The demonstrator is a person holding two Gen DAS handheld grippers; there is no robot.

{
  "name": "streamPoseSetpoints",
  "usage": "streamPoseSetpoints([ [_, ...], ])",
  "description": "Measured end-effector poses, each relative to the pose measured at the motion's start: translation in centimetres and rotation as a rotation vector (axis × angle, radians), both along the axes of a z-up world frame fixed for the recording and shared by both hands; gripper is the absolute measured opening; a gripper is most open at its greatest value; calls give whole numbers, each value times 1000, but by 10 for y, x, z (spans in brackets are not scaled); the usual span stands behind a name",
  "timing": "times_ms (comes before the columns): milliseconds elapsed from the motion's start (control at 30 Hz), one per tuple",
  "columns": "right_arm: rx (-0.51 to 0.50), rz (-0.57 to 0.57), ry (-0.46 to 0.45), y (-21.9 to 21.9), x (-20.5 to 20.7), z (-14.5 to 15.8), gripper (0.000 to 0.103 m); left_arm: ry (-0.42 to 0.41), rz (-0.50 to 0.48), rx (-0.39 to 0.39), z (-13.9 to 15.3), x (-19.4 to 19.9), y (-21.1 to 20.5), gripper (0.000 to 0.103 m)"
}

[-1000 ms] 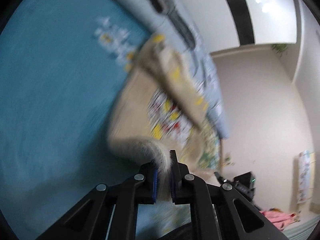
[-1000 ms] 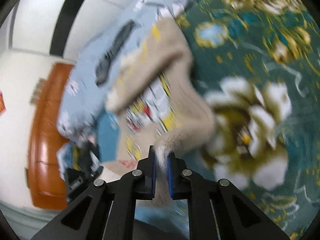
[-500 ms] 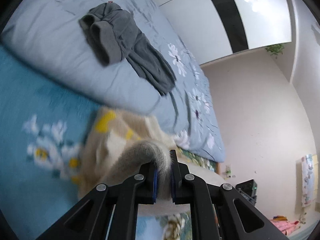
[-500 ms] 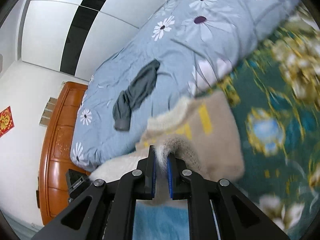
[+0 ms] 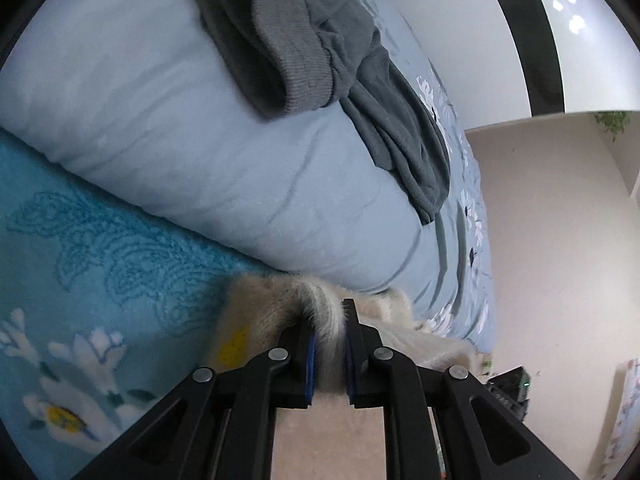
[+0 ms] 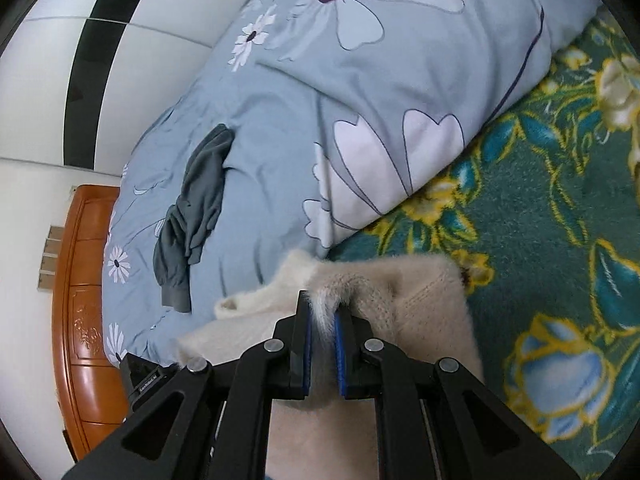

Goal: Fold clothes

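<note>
The beige sweater (image 5: 260, 316) lies on the patterned blanket (image 5: 100, 264), against the pale blue duvet (image 5: 200, 140). The left gripper (image 5: 328, 344) has its fuzzy edge between opening jaws; the right gripper (image 6: 323, 344) pinches another fold. A grey garment (image 6: 196, 208) rests on the duvet.

beige sweater (image 5: 260, 316) carried up against quilt (image 5: 200, 140), folded over

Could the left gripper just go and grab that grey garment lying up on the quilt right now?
Probably not yet. The way to the grey garment looks free, but the left gripper, jaws just opening, has the beige sweater between its pads.
</note>
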State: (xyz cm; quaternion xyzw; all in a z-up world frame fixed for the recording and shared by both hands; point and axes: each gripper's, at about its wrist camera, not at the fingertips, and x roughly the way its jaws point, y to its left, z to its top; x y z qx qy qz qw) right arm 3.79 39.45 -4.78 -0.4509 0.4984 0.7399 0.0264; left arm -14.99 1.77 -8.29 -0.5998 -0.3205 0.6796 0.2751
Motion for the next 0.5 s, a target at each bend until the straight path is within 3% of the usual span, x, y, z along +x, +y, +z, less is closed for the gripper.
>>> streamPoseSetpoints([
  [133, 3, 19, 4, -1, 1, 7, 12, 2, -8, 53, 15, 3, -8, 22],
  [167, 6, 27, 12, -2, 1, 10, 17, 10, -11, 68, 21, 4, -10, 29],
  [200, 12, 36, 22, -3, 2, 15, 28, 28, -11, 81, 29, 7, -13, 36],
  [300, 55, 55, 56, -6, 5, 33, 57, 104, 10, 69, 51, 12, -25, 45],
  [367, 106, 59, 60, -5, 9, 44, 61, 141, 13, 44, 62, 16, -33, 51],
  [500, 135, 53, 62, 3, 28, 46, 66, 167, -67, -103, 61, 25, -30, 54],
])
